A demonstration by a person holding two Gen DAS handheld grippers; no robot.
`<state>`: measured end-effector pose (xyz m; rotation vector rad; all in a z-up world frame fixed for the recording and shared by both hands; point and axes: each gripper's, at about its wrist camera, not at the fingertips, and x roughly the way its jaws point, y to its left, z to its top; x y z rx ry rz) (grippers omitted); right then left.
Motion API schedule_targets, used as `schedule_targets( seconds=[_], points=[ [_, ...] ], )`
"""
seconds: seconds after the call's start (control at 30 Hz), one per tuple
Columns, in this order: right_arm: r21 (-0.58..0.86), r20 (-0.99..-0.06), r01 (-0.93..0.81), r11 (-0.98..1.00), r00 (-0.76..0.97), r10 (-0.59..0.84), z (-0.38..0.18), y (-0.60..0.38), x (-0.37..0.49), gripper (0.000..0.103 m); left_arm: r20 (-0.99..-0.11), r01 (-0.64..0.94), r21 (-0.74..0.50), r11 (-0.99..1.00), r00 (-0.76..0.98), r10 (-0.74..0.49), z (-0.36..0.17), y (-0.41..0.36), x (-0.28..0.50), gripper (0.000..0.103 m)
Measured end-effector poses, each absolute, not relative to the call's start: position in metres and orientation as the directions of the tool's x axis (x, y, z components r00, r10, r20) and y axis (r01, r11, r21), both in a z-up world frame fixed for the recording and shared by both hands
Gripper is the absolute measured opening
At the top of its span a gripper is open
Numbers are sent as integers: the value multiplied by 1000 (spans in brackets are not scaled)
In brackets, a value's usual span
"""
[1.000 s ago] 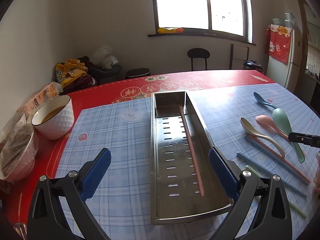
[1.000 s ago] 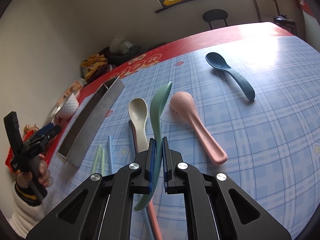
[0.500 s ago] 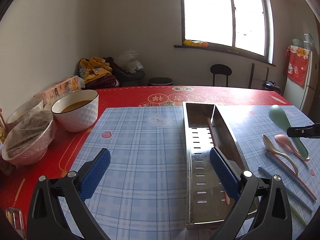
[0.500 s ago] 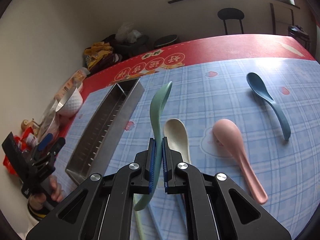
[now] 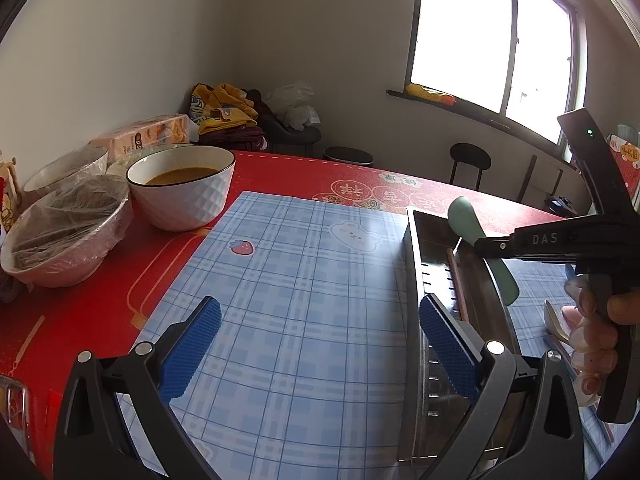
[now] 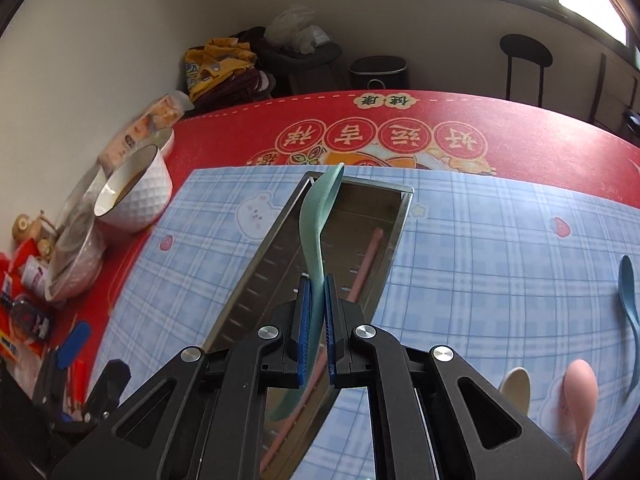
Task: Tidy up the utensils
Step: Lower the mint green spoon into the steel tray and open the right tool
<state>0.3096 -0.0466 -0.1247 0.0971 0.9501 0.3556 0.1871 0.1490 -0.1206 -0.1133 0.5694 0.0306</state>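
Observation:
My right gripper [image 6: 315,308] is shut on a green spoon [image 6: 317,220] and holds it above the steel utensil tray [image 6: 256,276]. A pink chopstick [image 6: 366,264] lies inside the tray. In the left wrist view the green spoon [image 5: 470,228] hangs over the tray [image 5: 412,304], held by the right gripper [image 5: 482,244]. My left gripper [image 5: 316,344] is open and empty, low over the blue plaid mat, left of the tray. A pink spoon [image 6: 580,396], a cream spoon [image 6: 516,388] and a blue spoon [image 6: 628,304] lie on the mat at the right.
A white bowl of broth [image 5: 182,188] and a film-covered bowl [image 5: 64,236] stand on the red tablecloth at the left. A snack box [image 5: 144,140] lies behind them. A chair [image 6: 524,64] and a window are at the back.
My right gripper has carried the green spoon left from the other spoons to above the tray. The left gripper has shifted left, so the tray now sits at its right.

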Motion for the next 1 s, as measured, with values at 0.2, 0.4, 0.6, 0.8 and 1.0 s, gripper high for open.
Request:
schedule_targets(
  seconds=[0.2,0.4,0.6,0.8,1.0],
  points=[
    [165,-818,-235,958,510,266,-141,-31,324,7,-555,-68,-87,994,832,8,-124,149,190,97],
    [107,-838,-226,968,504,210,-153,-23,328,7,-554,-77,-89,993,832,15,-123,150,190,97],
    [66,-841,-226,972,511,176,-156,-20,328,8,-562,-66,-84,994,827,7,-125,147,190,97],
    [129,-814,-254,958,525,249,-144,-22,326,8,-561,-66,-97,993,828,0,-124,148,190,97],
    [168,-758,-297,940,570,316,-122,-35,310,8,-556,-59,-98,993,831,-6,-124,147,189,97]
  ],
)
